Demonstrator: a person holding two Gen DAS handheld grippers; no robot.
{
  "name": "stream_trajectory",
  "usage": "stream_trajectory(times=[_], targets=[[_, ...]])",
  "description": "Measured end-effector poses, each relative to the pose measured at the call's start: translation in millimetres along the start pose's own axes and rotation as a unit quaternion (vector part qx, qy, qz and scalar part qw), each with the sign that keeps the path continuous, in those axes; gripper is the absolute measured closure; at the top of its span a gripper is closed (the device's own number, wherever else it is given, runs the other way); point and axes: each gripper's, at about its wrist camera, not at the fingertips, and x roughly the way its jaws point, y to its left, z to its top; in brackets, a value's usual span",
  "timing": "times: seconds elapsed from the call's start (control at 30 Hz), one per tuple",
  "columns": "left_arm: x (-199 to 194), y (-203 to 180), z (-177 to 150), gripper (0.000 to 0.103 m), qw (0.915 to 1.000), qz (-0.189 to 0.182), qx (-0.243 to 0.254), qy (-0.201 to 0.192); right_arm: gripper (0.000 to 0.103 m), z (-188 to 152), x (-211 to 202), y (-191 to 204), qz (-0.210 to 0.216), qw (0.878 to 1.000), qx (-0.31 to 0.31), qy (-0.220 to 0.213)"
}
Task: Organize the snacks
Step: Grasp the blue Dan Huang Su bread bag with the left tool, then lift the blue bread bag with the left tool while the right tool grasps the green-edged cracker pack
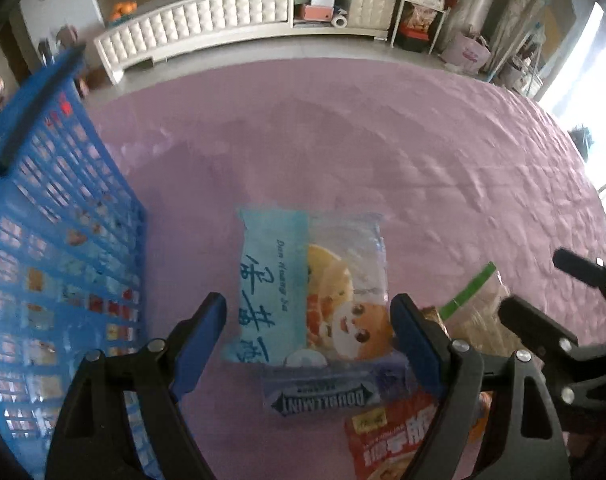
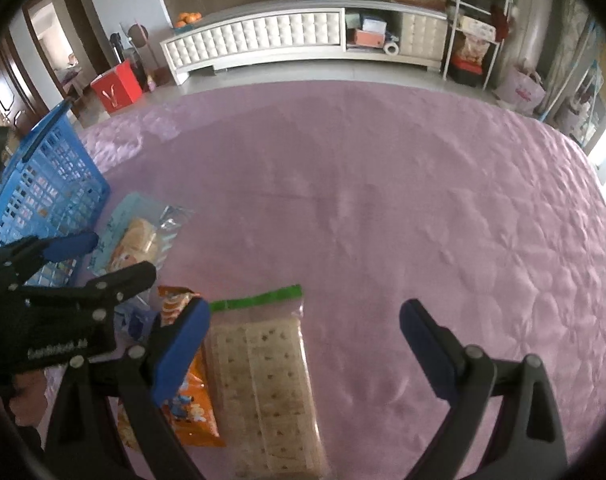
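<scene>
- Pink quilted bed (image 2: 383,200) carries the snacks, beside a blue basket (image 1: 55,260) on the left.
- Your left claw (image 1: 307,334) gapes empty over the pastry packet (image 1: 309,284); straddle its long sides.
- Your right claw (image 2: 303,344), open and empty, hovers by the cracker bag (image 2: 263,380).
- Mind the gum pack (image 1: 323,394) touching the packet; open bed lies rightward.

Left wrist view: looking steeply down, close over the pink quilt (image 1: 383,152), blue basket (image 1: 43,240) at its left edge. Right wrist view: facing likewise, sitting further right. Both are sharing the cracker bag (image 2: 271,380), egg-yolk pastry packet (image 1: 303,284), and the white cabinet (image 2: 263,36) behind.
</scene>
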Motion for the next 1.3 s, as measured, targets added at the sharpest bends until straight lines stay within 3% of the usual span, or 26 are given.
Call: stream_trajectory(times=[0.07,0.13,0.3,0.47,0.57,0.77,0.93,1.03,1.13,1.3], targets=[[1,1,0,0.021,1.0000,0.003,-0.005,-0.003,0.005,0,-2,-3,0.003,1.000,0.009,-0.001],[-1,-4,-2,0.038,0.9999,-0.006,0.007,-0.006,0.005,0,-1,-7,0.015,1.000,0.021,0.002],[-9,-15,-8,0.040,0.9994,0.014,0.026,-0.020,0.005,-2,-1,-10,0.013,0.999,0.032,0.007],[-50,-19,-24,0.040,0.9973,0.004,0.033,-0.066,0.005,-4,-13,-10,0.019,0.999,0.038,0.000],[-79,-20,-37,0.040,0.9937,-0.006,0.046,-0.102,0.005,-8,-24,-7,0.043,0.998,0.046,0.006],[-119,-20,-67,0.040,0.9881,0.004,0.064,-0.140,0.005,-14,-49,16,0.048,0.999,0.000,-0.019],[-131,-12,-82,0.040,0.9880,-0.003,0.062,-0.141,0.005,-19,-57,21,0.011,0.999,-0.025,-0.026],[-126,-8,-85,0.040,0.9902,-0.006,0.054,-0.129,0.005,-21,-50,22,0.001,0.999,-0.041,-0.015],[-125,-17,-88,0.040,0.9887,0.008,0.067,-0.134,0.005,-21,-38,26,-0.016,0.998,-0.058,0.002],[-117,-34,-88,0.040,0.9885,-0.001,0.092,-0.120,0.005,-25,-15,24,-0.025,0.996,-0.076,0.033]])
